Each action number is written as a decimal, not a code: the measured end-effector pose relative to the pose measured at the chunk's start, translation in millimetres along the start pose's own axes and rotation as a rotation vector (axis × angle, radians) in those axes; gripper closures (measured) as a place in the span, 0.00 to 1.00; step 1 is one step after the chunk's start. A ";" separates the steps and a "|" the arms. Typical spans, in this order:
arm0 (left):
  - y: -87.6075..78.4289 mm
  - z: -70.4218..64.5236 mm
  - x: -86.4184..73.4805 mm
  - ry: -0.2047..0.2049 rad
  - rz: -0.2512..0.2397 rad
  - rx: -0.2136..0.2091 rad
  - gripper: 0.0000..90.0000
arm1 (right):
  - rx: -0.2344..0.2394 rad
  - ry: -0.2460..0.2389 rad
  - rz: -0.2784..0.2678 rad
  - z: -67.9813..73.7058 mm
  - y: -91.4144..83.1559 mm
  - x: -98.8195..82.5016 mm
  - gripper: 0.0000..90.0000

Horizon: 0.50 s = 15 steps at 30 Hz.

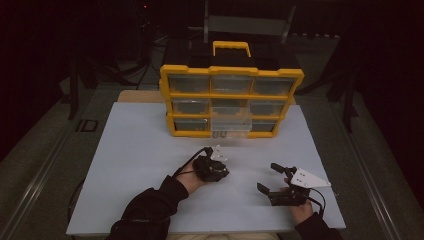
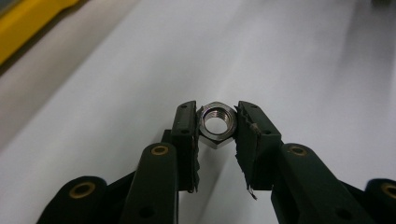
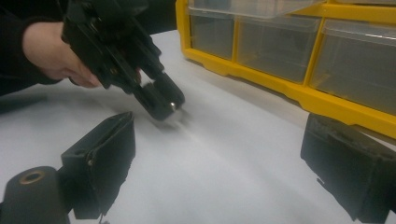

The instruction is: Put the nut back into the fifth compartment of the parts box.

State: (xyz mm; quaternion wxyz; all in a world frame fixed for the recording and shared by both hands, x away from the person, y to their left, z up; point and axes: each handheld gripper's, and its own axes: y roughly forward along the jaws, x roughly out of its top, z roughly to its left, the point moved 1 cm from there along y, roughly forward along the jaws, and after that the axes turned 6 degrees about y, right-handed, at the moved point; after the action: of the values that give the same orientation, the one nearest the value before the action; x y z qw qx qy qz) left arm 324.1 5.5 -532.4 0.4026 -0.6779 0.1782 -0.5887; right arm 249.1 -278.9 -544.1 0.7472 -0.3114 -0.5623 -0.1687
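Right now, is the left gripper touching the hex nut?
Touching. In the left gripper view, the left gripper has both pads pressed against opposite flats of the hex nut, with no gap on either side.

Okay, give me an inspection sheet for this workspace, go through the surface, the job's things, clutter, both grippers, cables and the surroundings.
Surface: white board on the table, bare around the hands.
Job's things: steel hex nut, clamped between the left gripper's pads just above the board; yellow drawer organizer stands upright at the far edge, its middle clear drawer pulled out.
Clutter: nothing seen.
Grippers: left gripper shut on the nut, pointing down at the board; right gripper open, jaws wide apart, nothing between them, resting near the board's front right.
Cables: black cable loops from the left gripper; another cable trails from the right one.
Surroundings: dark room, dim stands behind the organizer.
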 end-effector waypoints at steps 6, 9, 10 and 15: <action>-19.6 -0.3 0.3 0.001 -0.016 0.004 0.77 | -0.001 0.000 0.000 0.0 0.0 0.1 0.12; -30.5 0.6 0.1 0.001 -0.021 0.011 0.77 | -0.001 0.001 -0.001 -0.1 -0.1 0.1 0.12; -33.9 0.7 0.2 0.001 -0.023 0.019 0.77 | -0.001 0.001 -0.001 -0.1 -0.1 0.2 0.12; -51.1 3.0 1.1 -0.002 -0.036 0.033 0.77 | -0.001 -0.002 0.000 -0.2 0.3 0.1 0.12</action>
State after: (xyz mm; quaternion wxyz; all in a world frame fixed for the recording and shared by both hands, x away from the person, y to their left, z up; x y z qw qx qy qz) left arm 315.3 37.1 -493.0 0.4032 -0.6750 0.1559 -0.5980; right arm 249.4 -278.7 -544.2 0.7466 -0.3121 -0.5628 -0.1688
